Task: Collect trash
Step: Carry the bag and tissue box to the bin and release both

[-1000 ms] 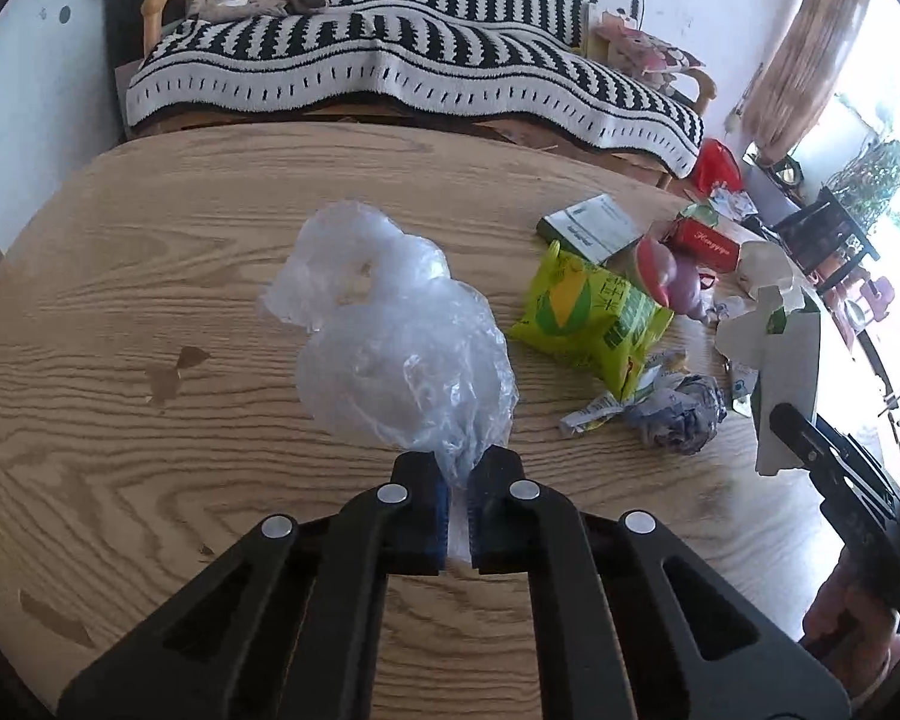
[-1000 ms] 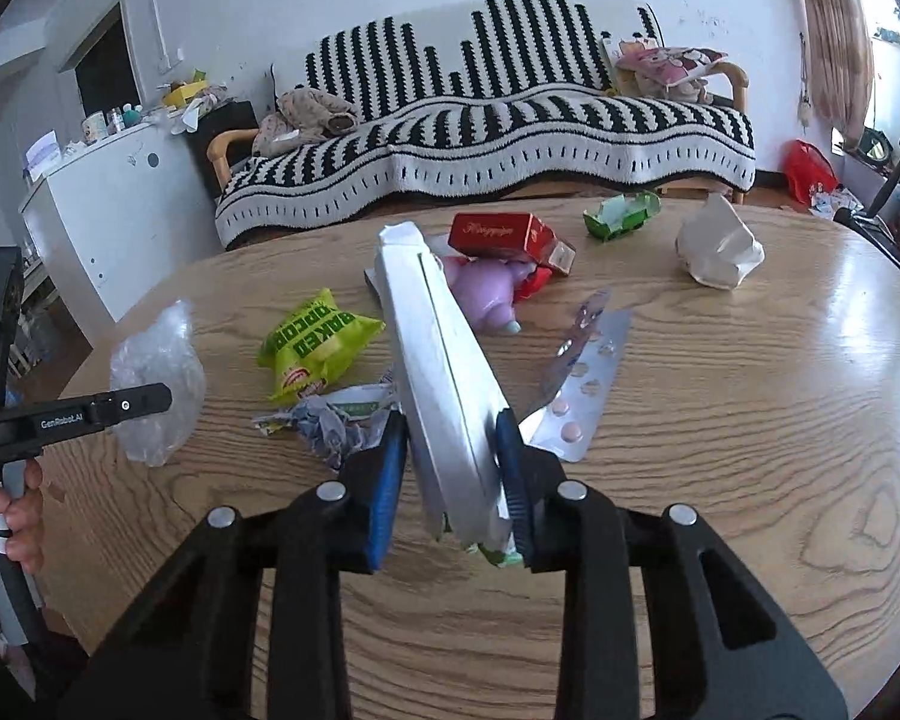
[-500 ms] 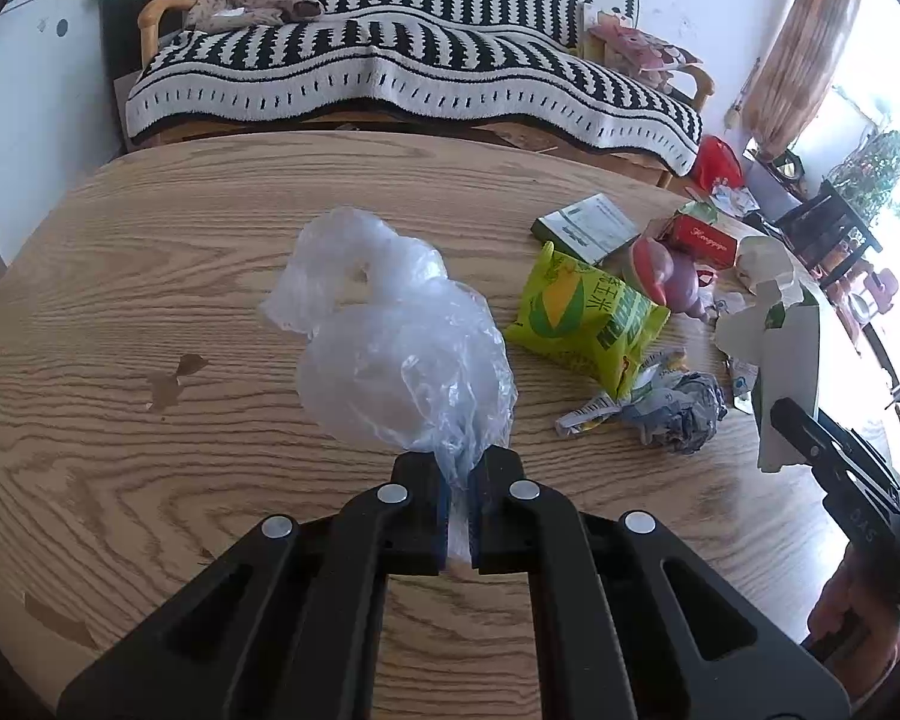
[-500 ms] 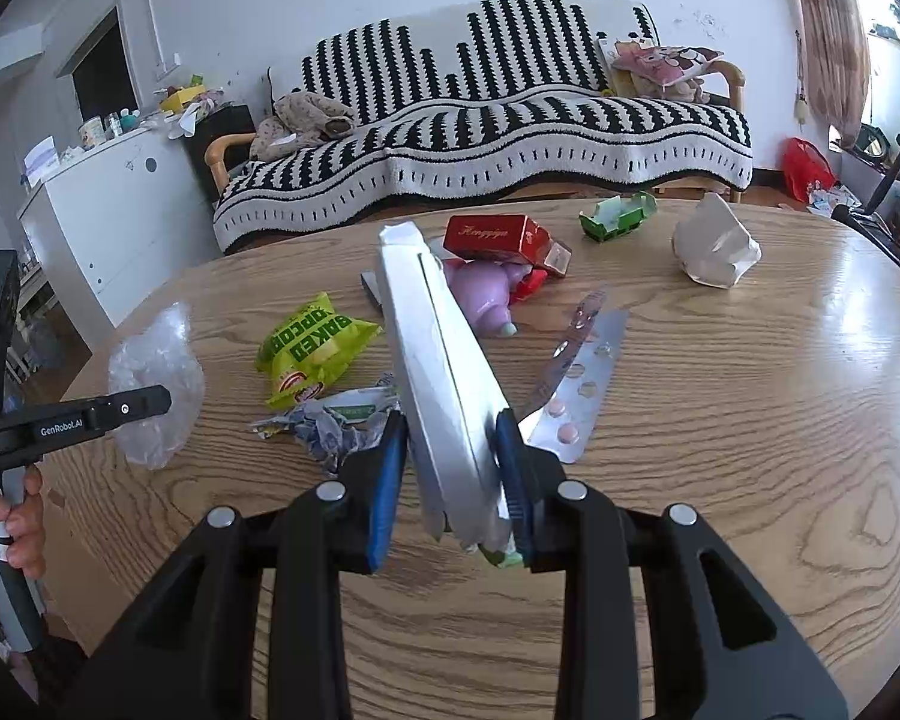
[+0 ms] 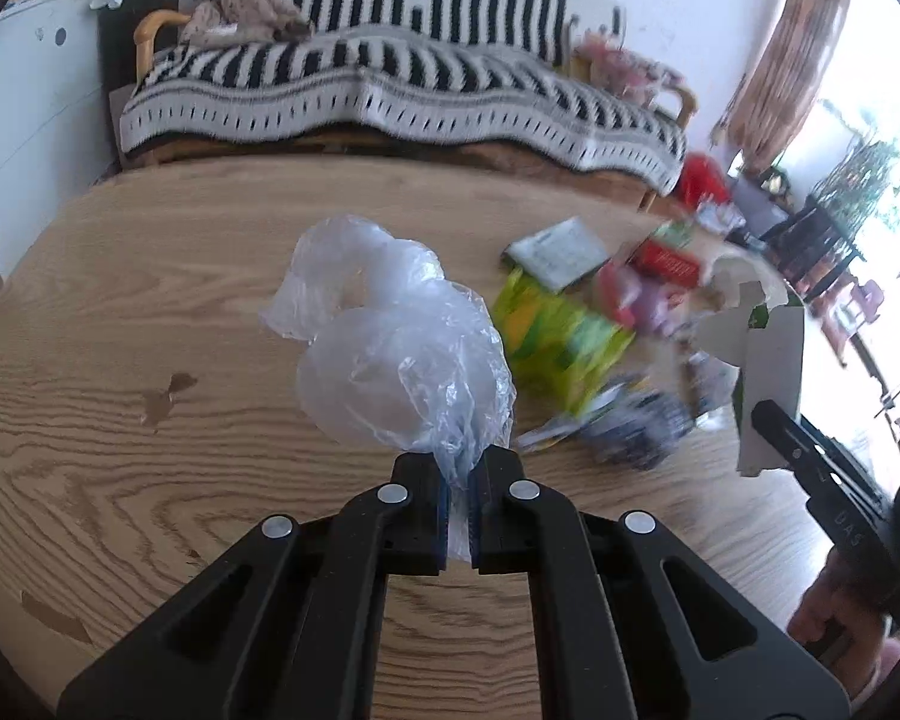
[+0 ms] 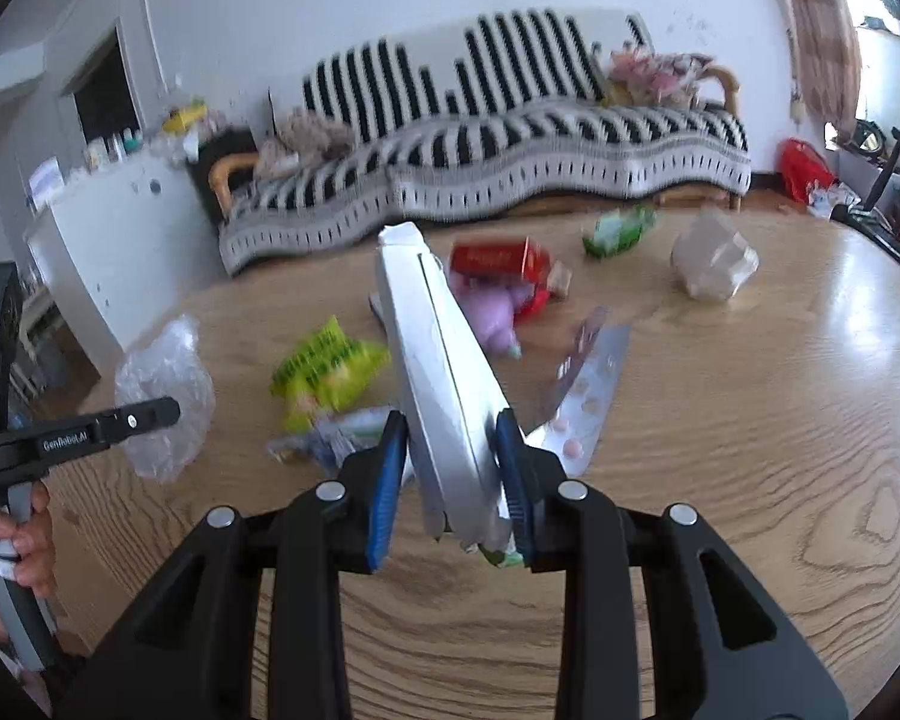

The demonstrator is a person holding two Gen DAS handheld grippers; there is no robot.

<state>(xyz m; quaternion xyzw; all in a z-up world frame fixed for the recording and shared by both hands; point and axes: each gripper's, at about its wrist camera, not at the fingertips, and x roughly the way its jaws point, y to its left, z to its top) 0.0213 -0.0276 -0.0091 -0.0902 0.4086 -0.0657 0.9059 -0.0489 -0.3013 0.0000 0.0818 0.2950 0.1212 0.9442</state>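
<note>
Left wrist view shows the big wooden table [image 5: 150,276]. The left gripper [image 5: 459,474] pinches a clear plastic bag [image 5: 402,360] above it. The right gripper [image 6: 450,450] squeezes a flat white carton [image 6: 438,360]. Best to keep both squeezed tight so nothing drops.

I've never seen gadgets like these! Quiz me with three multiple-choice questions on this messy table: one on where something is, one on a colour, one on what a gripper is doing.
1. Where is the pill strip?
A. on the table
B. on the sofa
C. in a gripper

2. What colour is the snack packet?
A. blue
B. yellow-green
C. black

3. What is the left gripper doing?
A. hanging open
B. pinching a clear plastic bag
C. holding a spoon

Answers: 1 A, it lies flat on the wood; 2 B, bright yellow-green wrapper; 3 B, the bag's neck is clamped between its fingers.
</note>
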